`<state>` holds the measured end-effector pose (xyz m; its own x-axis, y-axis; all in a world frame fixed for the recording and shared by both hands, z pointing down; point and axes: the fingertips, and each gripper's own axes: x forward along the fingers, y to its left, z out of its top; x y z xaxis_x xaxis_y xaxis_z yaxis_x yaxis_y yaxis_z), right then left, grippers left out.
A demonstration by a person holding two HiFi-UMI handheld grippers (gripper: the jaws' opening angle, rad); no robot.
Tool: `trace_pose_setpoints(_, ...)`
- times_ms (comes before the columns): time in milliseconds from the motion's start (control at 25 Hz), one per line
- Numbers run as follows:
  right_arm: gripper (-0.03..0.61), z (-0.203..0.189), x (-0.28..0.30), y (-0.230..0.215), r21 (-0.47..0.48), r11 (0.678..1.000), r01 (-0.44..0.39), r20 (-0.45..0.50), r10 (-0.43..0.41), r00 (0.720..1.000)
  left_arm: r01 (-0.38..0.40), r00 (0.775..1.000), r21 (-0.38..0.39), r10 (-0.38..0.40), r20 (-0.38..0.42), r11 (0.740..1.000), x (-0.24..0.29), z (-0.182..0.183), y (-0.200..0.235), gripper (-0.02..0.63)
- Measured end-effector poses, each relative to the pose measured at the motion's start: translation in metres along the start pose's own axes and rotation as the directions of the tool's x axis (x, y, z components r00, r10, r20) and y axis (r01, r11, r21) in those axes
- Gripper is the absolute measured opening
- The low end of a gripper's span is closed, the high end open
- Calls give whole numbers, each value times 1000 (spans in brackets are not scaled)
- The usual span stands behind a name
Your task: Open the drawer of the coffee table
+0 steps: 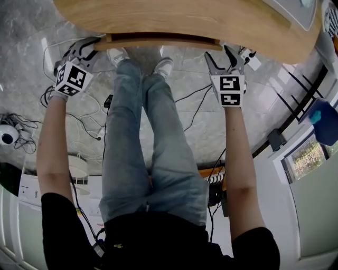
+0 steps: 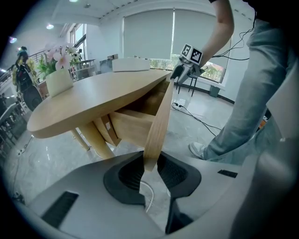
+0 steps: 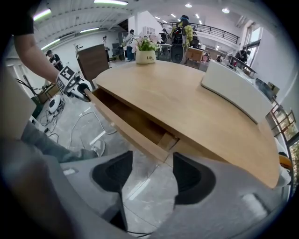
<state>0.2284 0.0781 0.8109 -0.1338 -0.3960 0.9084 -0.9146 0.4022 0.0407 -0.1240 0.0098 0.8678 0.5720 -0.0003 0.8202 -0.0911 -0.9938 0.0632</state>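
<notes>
**Drawer part-way out, one tool on, one off**

Our left tool [image 2: 150,168] is clamped on the left end of the drawer [image 2: 159,121] front. The drawer stands a little out from under the bench [image 1: 185,18] top, and we judge the grip is there for pulling. Our right tool [image 3: 152,170] hangs wide apart and empty, just off the drawer's right end. Our legs [image 1: 153,147] stand squarely before the drawer and likely block its travel. Cables [image 1: 84,124] lie on the floor below the drawer's left end.

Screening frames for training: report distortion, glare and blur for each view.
Head view: sharp, evenly lit, coffee table edge bowed by the wide lens. Left gripper view: fisheye, dark corners, window blind glowing. Right gripper view: fisheye, ceiling strip lights glaring.
</notes>
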Motion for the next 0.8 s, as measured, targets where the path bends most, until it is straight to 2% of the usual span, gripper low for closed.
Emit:
trace_pose_setpoints(360, 255, -1, 19, 3, -121, 992, -34, -30, 31, 999, -8, 1000, -8, 8, -27, 1000, 1, 0, -1, 97)
trace_pose_setpoints(480, 184, 0, 20, -1, -135, 991, -25, -40, 20, 999, -15, 999, -14, 14, -35, 1000, 1, -1, 0, 97)
trace_pose_setpoints(800, 163, -6, 14, 1, -192, 981, -30, -59, 18, 998, -20, 998, -25, 19, -63, 999, 3, -4, -9, 98)
